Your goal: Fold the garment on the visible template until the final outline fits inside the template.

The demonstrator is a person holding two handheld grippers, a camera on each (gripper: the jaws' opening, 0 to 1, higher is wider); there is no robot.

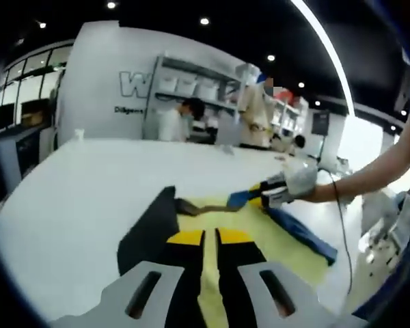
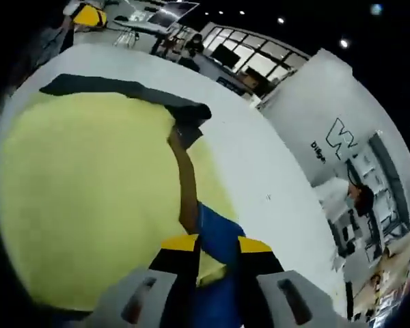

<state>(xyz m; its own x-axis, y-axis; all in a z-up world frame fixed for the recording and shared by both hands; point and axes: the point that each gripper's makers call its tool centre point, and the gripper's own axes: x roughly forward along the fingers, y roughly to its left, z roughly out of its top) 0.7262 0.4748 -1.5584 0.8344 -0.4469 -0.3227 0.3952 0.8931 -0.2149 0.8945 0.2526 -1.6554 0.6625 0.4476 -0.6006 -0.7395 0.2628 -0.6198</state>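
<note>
— Big white table (image 1: 75,205) first. Then?

— Yellow template (image 2: 82,198), flat on the table, across most of the right gripper view.

— And the garment (image 2: 217,236)?

— On the yellow template, partly lifted. Blue at the bottom middle of the right gripper view, then a thin brown strip up the middle, then a black part along the top edge of the yellow. In the left gripper view, black at the lower left, blue at the right, hanging down onto the yellow.

— Heavy?

— Looks light. Soft and floppy too: sags and stretches into a rope where pulled. Not breakable. Probably a bit slidy on the smooth yellow.

— Where to grab?

— Best at an edge or a corner, two spots well apart, so no bunching. Then lay flat and fold inward.

— Right gripper (image 2: 219,244)?

— Pinching the blue cloth, with blue bulging between the yellow tips. Same claw at the right middle of the left gripper view, in a gloved hand (image 1: 297,179).

— Left gripper (image 1: 210,237)?

— Low over the yellow, just beside the black part. Tips close, with a thin gap. Pinching or not: cannot tell.
</note>
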